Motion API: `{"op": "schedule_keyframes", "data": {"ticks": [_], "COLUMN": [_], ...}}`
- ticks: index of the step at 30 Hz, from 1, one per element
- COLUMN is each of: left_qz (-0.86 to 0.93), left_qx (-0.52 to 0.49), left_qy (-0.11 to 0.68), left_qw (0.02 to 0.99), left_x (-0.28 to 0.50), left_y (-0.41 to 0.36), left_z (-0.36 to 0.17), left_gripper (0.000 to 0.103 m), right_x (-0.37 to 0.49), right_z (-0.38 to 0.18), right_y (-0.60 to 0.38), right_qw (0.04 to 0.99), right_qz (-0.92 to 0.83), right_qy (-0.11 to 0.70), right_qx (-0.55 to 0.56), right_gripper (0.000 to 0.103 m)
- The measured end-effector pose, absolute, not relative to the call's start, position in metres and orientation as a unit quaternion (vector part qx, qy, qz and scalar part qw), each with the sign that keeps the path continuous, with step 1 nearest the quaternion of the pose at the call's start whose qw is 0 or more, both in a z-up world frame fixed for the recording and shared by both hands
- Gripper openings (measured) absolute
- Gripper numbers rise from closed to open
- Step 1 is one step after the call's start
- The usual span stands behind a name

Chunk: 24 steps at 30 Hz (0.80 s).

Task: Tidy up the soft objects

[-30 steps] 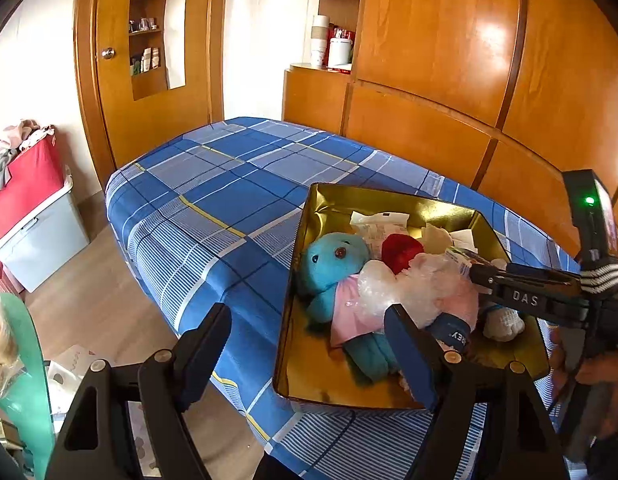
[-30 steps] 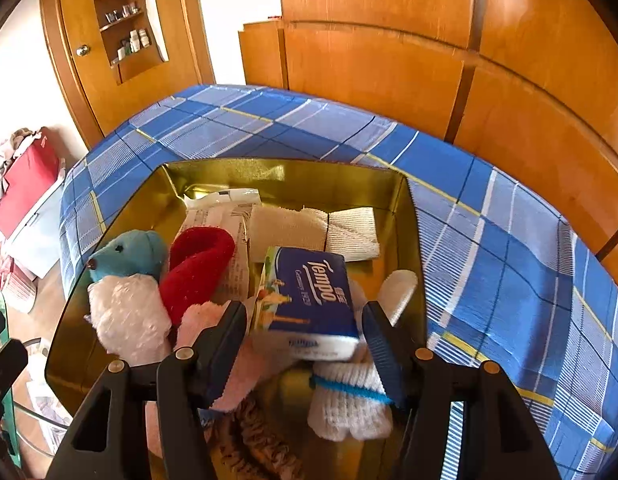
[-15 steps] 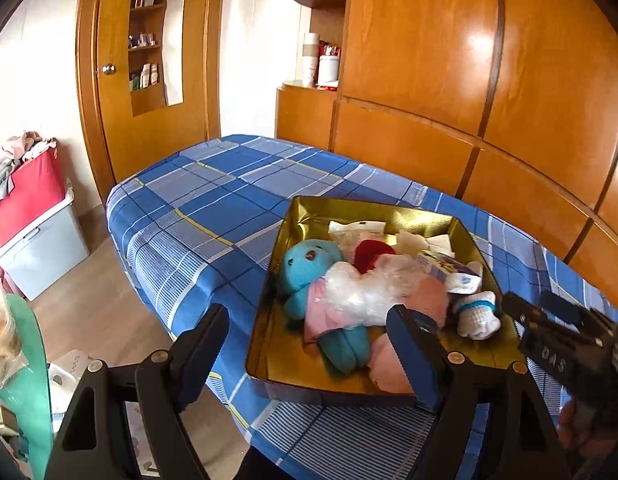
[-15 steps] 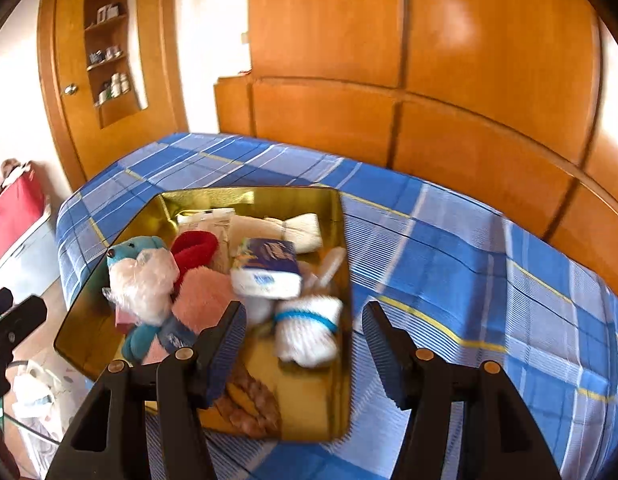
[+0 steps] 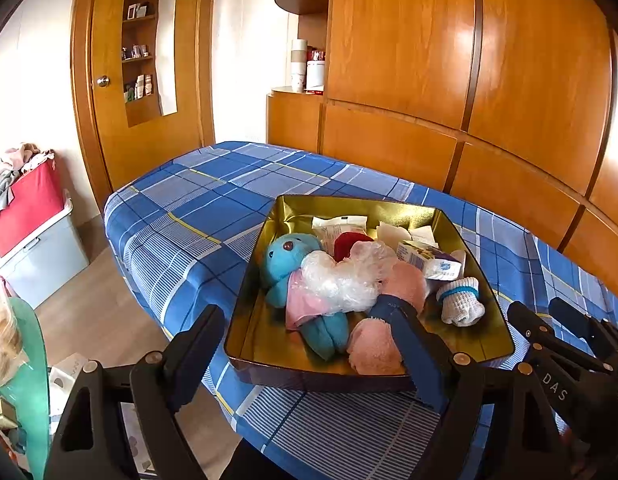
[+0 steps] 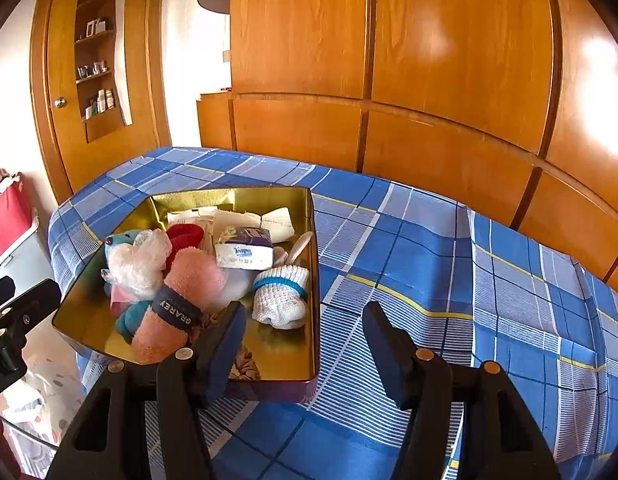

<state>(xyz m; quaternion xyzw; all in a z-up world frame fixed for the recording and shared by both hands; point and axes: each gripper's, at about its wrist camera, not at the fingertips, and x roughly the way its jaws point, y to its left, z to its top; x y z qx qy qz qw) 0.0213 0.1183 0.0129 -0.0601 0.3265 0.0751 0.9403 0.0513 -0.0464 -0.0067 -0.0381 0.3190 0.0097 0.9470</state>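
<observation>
Both grippers are hovering empty near the gold tin (image 5: 485,236), the left gripper (image 5: 309,356) having just been opening wider and the right gripper (image 6: 305,344) standing apart, since the soft toys and socks are lying gathered inside it on the bed (image 6: 469,264).
</observation>
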Motion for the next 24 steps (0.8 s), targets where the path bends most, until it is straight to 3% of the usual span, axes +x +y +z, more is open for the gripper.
{"op": "schedule_keyframes", "data": {"ticks": [24], "left_qz": [0.075], "left_qx": [-0.061], "left_qy": [0.326], "left_qw": [0.94], "left_x": [0.0208], "left_y": [0.1203], "left_z": [0.0136], "left_gripper": [0.086], "right_x": [0.0493], "right_z": [-0.0076], "right_y": [-0.0436], "right_qw": [0.948], "right_qz": [0.013], "right_qy": [0.317], "right_qx": [-0.035], "right_gripper": [0.061]}}
